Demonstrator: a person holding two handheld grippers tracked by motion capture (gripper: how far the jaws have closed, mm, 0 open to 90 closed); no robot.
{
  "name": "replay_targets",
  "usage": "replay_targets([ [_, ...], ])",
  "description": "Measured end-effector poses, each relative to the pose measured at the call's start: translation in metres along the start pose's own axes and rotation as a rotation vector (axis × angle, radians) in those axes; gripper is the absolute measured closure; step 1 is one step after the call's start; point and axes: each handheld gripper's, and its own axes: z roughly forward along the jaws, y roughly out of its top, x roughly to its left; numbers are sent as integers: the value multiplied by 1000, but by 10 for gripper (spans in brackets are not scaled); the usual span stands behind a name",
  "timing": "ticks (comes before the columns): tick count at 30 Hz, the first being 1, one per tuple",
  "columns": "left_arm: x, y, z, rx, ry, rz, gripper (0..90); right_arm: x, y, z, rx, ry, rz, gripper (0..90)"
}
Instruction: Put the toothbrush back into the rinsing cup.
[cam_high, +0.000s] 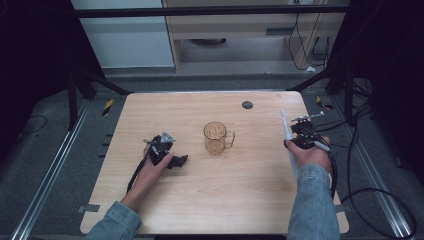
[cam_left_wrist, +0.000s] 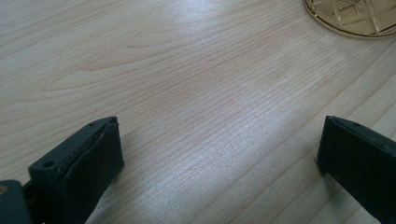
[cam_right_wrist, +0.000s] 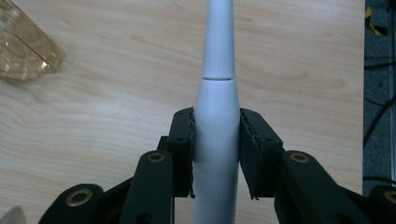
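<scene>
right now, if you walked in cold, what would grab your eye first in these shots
First the amber glass mug, standing upright alone at the middle of the wooden table. Next the white electric toothbrush, clamped in the right tongs at the table's right edge, its thin end pointing away from the person. The left tongs lie open, low over bare wood left of the mug.
</scene>
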Motion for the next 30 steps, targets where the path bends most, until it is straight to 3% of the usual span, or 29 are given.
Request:
replay_targets([
  [5, 0, 0, 0, 0, 0, 0, 0, 9, 7, 1, -44, 5, -18, 673],
  [18, 0, 0, 0, 0, 1, 2, 0, 50, 42, 7, -193, 15, -62, 672],
  [30, 0, 0, 0, -1, -1, 2, 0, 70, 54, 15, -244, 12, -45, 672],
])
